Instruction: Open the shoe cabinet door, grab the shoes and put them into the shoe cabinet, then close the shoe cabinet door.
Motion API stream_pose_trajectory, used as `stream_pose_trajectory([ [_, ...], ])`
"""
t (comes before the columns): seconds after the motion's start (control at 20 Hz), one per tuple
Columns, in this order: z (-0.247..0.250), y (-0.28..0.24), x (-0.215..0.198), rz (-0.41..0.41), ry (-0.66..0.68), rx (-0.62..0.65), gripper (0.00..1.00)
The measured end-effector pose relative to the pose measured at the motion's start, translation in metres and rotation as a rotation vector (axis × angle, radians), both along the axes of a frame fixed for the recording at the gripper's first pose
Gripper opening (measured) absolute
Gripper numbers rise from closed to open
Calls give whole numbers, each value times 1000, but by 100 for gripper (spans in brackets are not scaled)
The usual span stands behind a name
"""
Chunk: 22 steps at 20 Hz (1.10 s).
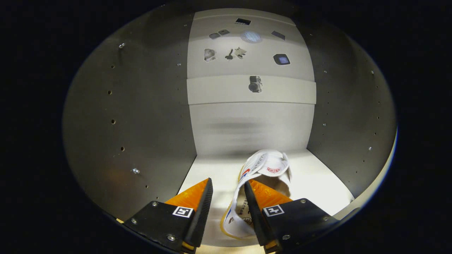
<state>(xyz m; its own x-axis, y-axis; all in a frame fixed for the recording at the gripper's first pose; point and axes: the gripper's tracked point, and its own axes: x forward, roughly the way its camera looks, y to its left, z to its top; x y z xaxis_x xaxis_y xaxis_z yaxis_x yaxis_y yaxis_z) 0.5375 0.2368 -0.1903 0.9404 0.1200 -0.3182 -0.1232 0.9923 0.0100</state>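
Observation:
A white shoe [269,163] with red and blue marks lies on the white floor [317,187] of the shoe cabinet, its toe pointing toward the back panel. My gripper [229,182] is inside the cabinet and stands open. The right orange finger [263,194] sits inside the shoe's opening. The left finger [196,194] is outside the shoe, with a visible gap to the shoe's side wall, which runs between the two fingers. The shoe's heel end is hidden under the fingers.
Grey side walls with small peg holes close in at the left [141,106] and right [346,113]. The white back panel [250,123] stands just beyond the shoe, with a shelf edge [250,102] higher up. Bare floor lies to both sides of the shoe.

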Motion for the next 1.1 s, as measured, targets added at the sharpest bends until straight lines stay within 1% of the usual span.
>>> stream_pose_trajectory([
  [0.15,-2,1,-1,-4,8,2,58],
  [0.4,-4,-3,-4,-17,39,-36,58],
  [0.6,-3,-2,-7,-12,44,-39,58],
  [0.9,13,-3,-9,-1,-13,-33,58],
  [1.1,44,-3,-28,6,-98,-4,60],
])
